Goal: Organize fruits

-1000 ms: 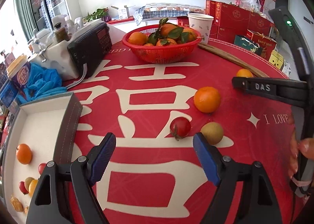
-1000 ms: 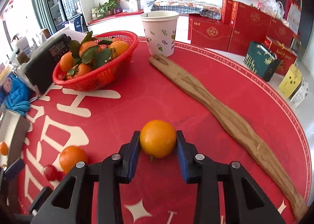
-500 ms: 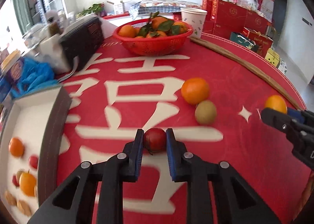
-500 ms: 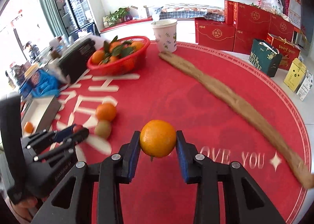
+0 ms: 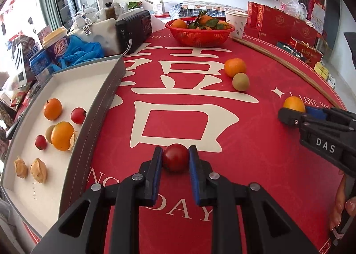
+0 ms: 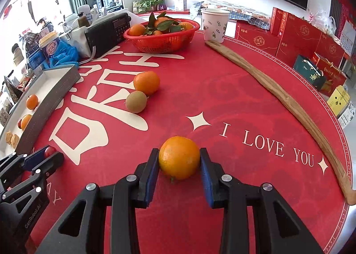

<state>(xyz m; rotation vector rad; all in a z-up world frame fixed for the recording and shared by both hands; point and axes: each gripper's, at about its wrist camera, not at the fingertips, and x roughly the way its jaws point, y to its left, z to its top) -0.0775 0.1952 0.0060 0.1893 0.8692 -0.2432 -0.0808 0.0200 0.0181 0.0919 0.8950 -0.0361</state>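
My left gripper (image 5: 174,161) is shut on a small red tomato (image 5: 175,158) and holds it above the red tablecloth, right of the white tray (image 5: 89,89). The tray holds several small oranges, tomatoes and husked fruits. My right gripper (image 6: 179,161) is shut on an orange (image 6: 179,157) over the cloth near the "I LOVE YOU" lettering. A loose orange (image 6: 146,82) and a green-brown kiwi-like fruit (image 6: 136,101) lie touching on the cloth mid-table. The right gripper also shows in the left wrist view (image 5: 296,112), and the left gripper in the right wrist view (image 6: 47,153).
A red basket (image 5: 200,33) of leafy oranges stands at the back, a paper cup (image 6: 214,25) beside it. A long wooden stick (image 6: 280,95) lies along the right edge. A black radio (image 6: 106,31) and blue cloth (image 5: 77,51) sit back left. Red gift boxes (image 6: 307,37) stand beyond the table.
My left gripper closed on the tomato, lifted it and drew back toward the tray. My right gripper has carried its orange back and left, away from the stick.
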